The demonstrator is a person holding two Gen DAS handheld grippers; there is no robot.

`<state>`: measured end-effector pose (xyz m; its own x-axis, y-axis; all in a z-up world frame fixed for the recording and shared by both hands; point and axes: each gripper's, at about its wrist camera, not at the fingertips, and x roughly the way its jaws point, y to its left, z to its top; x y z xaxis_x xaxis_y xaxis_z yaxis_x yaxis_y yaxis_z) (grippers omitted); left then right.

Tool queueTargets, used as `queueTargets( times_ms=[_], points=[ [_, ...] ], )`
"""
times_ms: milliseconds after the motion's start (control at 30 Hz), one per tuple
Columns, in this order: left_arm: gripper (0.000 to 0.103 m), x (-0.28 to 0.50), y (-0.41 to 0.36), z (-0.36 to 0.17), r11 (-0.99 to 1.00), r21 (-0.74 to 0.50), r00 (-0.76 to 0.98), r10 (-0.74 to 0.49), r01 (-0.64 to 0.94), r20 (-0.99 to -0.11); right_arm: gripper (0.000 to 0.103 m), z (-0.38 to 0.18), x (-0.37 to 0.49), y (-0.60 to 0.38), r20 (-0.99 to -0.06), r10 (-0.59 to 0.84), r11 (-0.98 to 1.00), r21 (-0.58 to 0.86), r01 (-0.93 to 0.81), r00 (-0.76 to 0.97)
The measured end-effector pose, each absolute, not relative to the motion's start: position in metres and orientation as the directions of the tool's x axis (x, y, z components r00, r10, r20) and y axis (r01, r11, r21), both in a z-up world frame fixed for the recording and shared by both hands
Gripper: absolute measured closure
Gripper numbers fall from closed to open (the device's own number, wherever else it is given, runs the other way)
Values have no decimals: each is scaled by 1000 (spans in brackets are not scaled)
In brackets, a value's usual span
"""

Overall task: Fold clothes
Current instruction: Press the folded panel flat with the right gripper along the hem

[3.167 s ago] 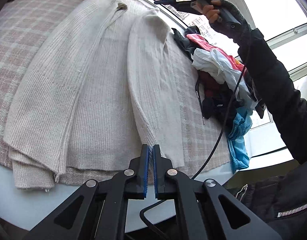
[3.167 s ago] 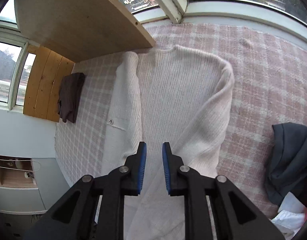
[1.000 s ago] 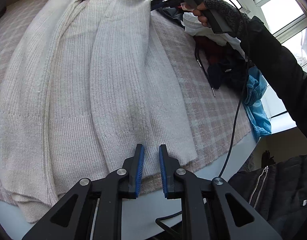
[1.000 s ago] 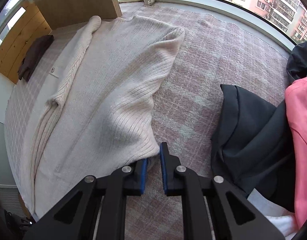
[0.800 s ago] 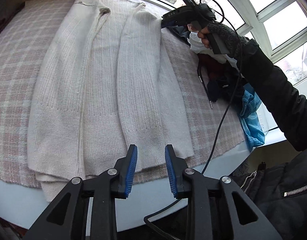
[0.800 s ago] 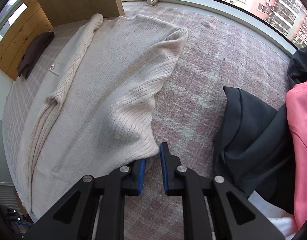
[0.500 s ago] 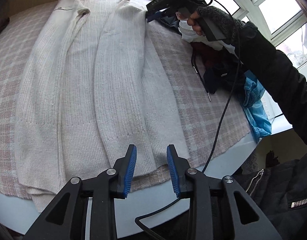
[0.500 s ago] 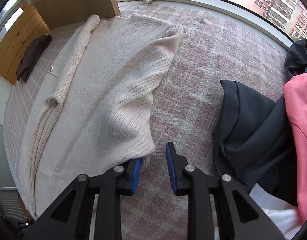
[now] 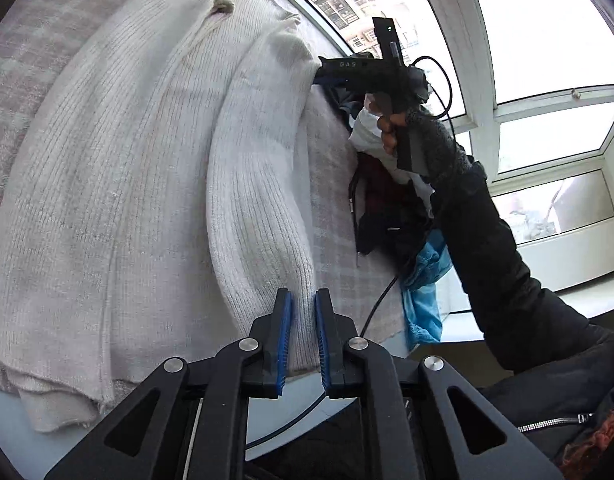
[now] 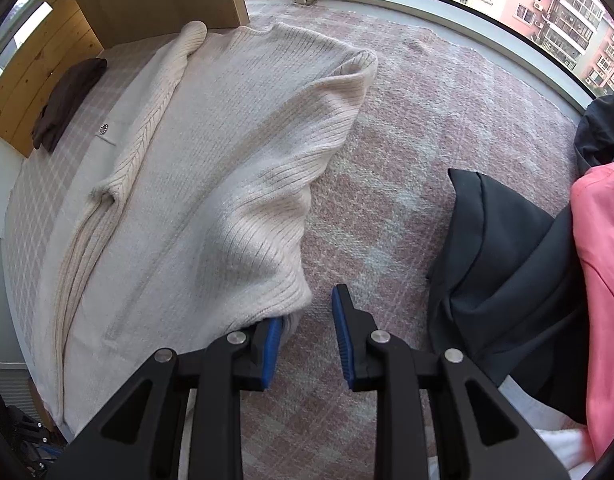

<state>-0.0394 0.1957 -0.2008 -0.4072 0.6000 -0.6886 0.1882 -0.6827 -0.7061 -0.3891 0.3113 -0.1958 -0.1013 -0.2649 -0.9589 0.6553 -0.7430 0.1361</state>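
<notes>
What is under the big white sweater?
The cream sweater lies on a pink checked blanket. Whatever else might be beneath the sweater is covered.

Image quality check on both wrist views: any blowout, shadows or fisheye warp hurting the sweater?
Left wrist view: the window panes are blown out to white, the person's sleeve goes near-black against them, and the frames bow with fisheye warp; the sweater stays legible. Right wrist view: even daylight, a soft shadow on the folded sleeve, knit ribs sharp, dark corner vignette.
</notes>
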Motion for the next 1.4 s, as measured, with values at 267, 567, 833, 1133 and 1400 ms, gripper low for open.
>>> queueTargets(
  times_ms=[267,567,833,1133,1400],
  points=[
    [68,-47,229,-204,-800,-583,-336,515,140,-788,78,-198,-410,313,-946,-322,-782,240,575,-44],
    [60,-52,302,-198,-917,-384,-293,397,-104,-870,78,-192,-362,337,-951,-302,-773,199,602,-72],
    [69,-56,331,-211,-959,-220,-296,266,-180,-917,77,-186,-356,337,-967,-249,-751,161,640,-48],
    [69,-52,321,-211,-963,-220,-301,258,-154,-918,73,-147,-365,345,-909,-388,-763,223,607,-154],
    [70,-45,325,-211,-962,-226,-309,264,-155,-914,69,-171,-363,318,-927,-341,-753,170,636,-157]
  ],
)
